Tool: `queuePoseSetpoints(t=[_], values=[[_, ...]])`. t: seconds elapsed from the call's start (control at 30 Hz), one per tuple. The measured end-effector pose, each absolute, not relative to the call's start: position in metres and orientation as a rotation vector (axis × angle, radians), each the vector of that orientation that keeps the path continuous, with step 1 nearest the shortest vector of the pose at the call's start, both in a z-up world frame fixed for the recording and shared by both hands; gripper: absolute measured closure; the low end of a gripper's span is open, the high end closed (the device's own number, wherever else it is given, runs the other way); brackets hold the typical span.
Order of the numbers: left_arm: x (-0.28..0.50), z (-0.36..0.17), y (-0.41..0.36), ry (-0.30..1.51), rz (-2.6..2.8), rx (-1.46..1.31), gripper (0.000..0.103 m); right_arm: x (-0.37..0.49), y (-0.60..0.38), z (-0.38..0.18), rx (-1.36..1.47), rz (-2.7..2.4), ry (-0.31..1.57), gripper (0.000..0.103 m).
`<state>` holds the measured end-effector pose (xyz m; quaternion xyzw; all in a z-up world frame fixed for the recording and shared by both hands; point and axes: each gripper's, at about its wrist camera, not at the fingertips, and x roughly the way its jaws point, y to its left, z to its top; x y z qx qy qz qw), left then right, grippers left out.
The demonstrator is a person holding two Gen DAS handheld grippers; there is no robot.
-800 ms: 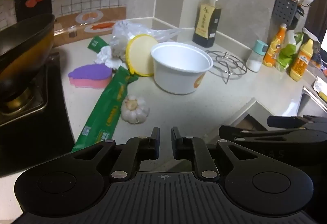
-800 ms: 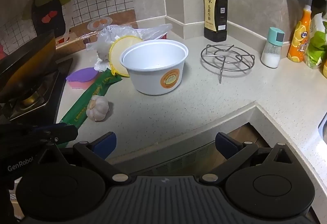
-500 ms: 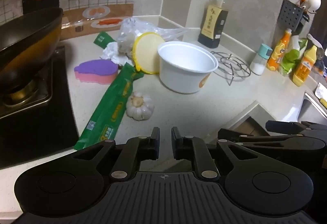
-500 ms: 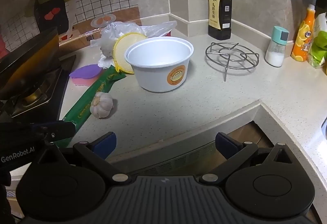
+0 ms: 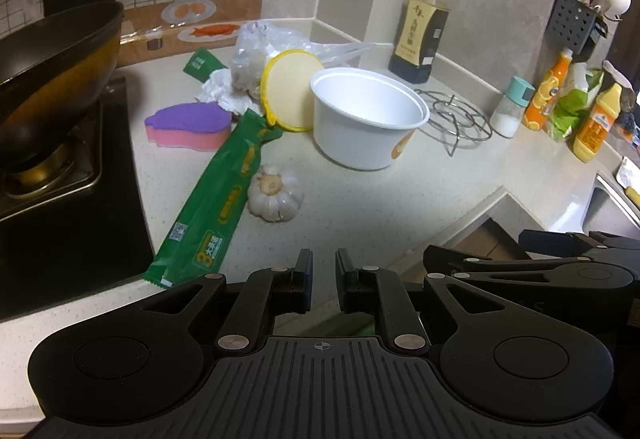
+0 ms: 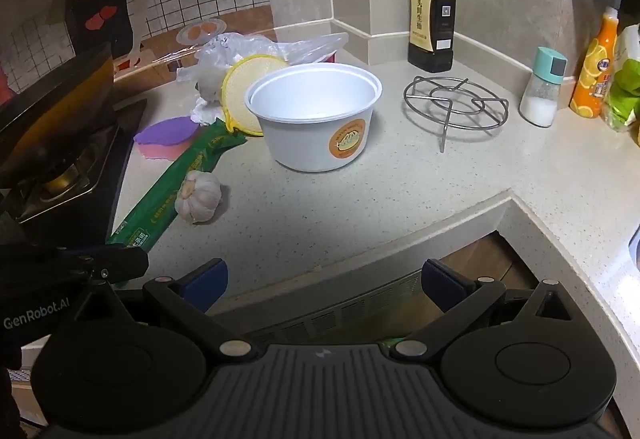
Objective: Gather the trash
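Observation:
Trash lies on the speckled counter: a white disposable bowl (image 5: 366,119) (image 6: 316,115), a yellow lid (image 5: 288,95) leaning on it, a long green wrapper (image 5: 216,207) (image 6: 172,191), a crumpled tissue (image 5: 218,93) and a clear plastic bag (image 5: 272,43). A garlic bulb (image 5: 274,193) rests beside the wrapper. My left gripper (image 5: 323,271) hovers over the counter's front edge, shut with nothing between its fingers. My right gripper (image 6: 324,279) stands wide open and empty, short of the bowl.
A wok (image 5: 52,67) sits on the stove at the left. A purple and pink sponge (image 5: 186,123) lies near it. A soy bottle (image 6: 432,11), a wire trivet (image 6: 456,107), a salt shaker (image 6: 542,87) and orange bottles (image 5: 544,95) stand at the right. The counter has a notched corner (image 6: 508,199).
Both grippers have drifted a little closer to the counter, so the bowl and wrapper look nearer. Neither gripper's jaws have changed, and nothing on the counter has moved.

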<state>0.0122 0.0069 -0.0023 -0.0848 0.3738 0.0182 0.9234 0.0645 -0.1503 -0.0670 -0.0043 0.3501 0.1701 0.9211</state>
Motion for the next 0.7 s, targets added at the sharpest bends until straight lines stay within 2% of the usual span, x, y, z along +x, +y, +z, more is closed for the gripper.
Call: queuePoseSetpoints(t=[0.7], values=[[0.0114,-0.0001,0.0044,0.748,0.024,-0.165,0.088,0.0639,-0.1518,-0.0605,0.004,0.352,0.7,0.0]])
